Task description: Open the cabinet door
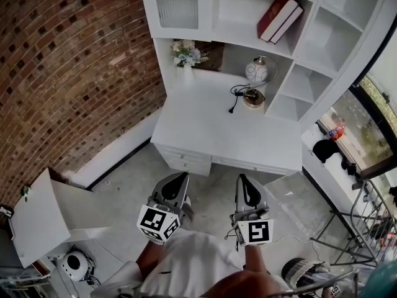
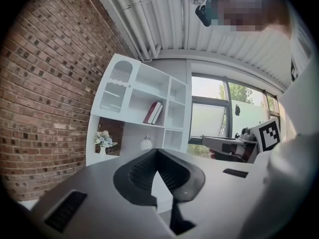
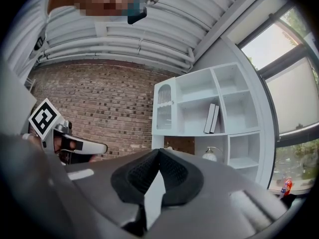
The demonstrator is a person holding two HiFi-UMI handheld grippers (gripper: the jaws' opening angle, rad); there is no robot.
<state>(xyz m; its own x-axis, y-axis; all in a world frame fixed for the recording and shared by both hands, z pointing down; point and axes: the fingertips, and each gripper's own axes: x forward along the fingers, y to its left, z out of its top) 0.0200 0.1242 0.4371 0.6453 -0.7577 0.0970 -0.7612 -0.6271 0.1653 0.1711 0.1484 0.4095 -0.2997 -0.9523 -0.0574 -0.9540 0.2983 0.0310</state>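
**Left claw** (image 1: 181, 177): jaws together, tips meeting, nothing between them. It is held roughly level and points towards the furniture.

**Right claw** (image 1: 242, 179): just beside the left one. Its jaws are likewise closed and empty.

**Task item:** the white-framed cabinet door with a ribbed glass panel (image 1: 177, 4) sits well ahead of and above both claws, slightly left of the left claw's line. It fills the upper left compartment of the tall white shelf unit (image 1: 329, 39) and appears shut. Neither claw is near it, so the approach is judged to be the step in hand.

**Recommended practice:**
- Close the gap first and raise one claw to door height.
- Part that claw's jaws before arrival.
- Confirm the knob on approach, as it is too small to make out from here.
- Grip on the side away from the hinges and pull along the door's arc.
- Keep the other claw out of the swing.

**Surface and room:**
- A red brick wall (image 1: 68, 61) stands far left of the claws.
- A small white side table (image 1: 37, 222) is left of the left claw.
- A grey concrete floor (image 1: 130, 185) lies beneath both claws.
- Ahead is a white desktop (image 1: 205, 129). On it are a vase of pale flowers (image 1: 186, 53) and a round white lamp (image 1: 255, 72) with a black cable (image 1: 236, 98).
- A red-covered book (image 1: 278, 16) leans in a compartment above the desktop.
- A window (image 1: 372, 135) lies right of the right claw.
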